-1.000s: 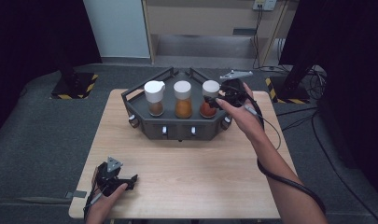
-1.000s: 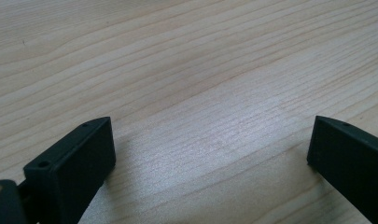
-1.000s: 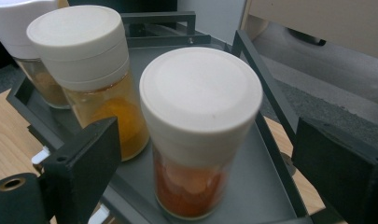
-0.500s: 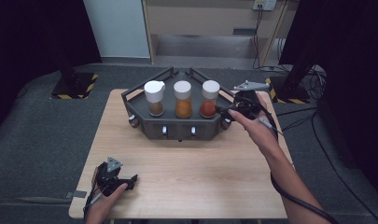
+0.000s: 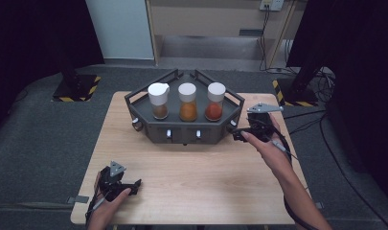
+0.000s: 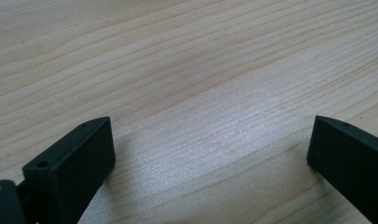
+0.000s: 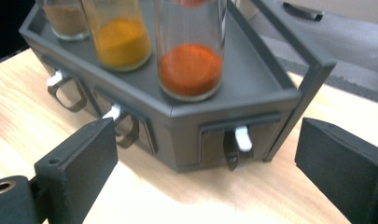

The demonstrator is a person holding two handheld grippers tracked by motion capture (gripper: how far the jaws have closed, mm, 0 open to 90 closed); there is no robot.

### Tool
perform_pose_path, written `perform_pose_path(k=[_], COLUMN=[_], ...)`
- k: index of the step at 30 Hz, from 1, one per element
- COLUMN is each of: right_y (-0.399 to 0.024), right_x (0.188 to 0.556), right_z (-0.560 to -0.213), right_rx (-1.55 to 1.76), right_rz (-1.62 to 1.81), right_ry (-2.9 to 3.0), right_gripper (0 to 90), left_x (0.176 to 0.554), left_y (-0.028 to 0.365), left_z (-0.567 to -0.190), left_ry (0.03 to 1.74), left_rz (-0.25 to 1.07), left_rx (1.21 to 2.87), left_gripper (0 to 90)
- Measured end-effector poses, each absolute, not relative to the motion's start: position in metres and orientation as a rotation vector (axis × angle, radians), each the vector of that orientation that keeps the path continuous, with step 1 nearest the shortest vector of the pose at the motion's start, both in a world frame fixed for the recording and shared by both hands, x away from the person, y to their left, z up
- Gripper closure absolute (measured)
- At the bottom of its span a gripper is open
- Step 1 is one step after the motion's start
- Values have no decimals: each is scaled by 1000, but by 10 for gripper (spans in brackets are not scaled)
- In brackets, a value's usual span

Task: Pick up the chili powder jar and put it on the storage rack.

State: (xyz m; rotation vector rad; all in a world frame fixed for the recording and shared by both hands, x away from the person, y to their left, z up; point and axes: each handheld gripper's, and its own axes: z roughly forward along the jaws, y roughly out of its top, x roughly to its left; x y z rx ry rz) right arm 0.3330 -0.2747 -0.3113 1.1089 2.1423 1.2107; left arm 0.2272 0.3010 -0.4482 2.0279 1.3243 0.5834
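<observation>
Reaching for the drawer handle at the right corner of the spice rack

At the left, the left gripper (image 5: 134,182) rests low over the bare table (image 5: 201,187) with jaws wide and nothing between them, probably waiting so it does not disturb. The dark rack (image 5: 184,129) stands at the far middle and keeps three jars upright: brown (image 5: 159,101), yellow (image 5: 188,102), red (image 5: 215,101). At the right, the right gripper (image 5: 237,134) is just beside the rack's corner, jaws wide and empty, pointed at the small drawer handle (image 7: 241,140), I think to pull it.
</observation>
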Motion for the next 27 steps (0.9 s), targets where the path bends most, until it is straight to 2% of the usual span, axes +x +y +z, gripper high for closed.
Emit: perform_pose_path(k=[27], right_y=[-284], right_x=[294], right_z=[-352], right_rx=[1144], right_rz=[1170], right_ry=[2184], right_gripper=[55], left_x=[227], left_y=[301], left_z=[-448], left_ry=[1325], left_rz=[584], left_rx=[2028], left_gripper=[0])
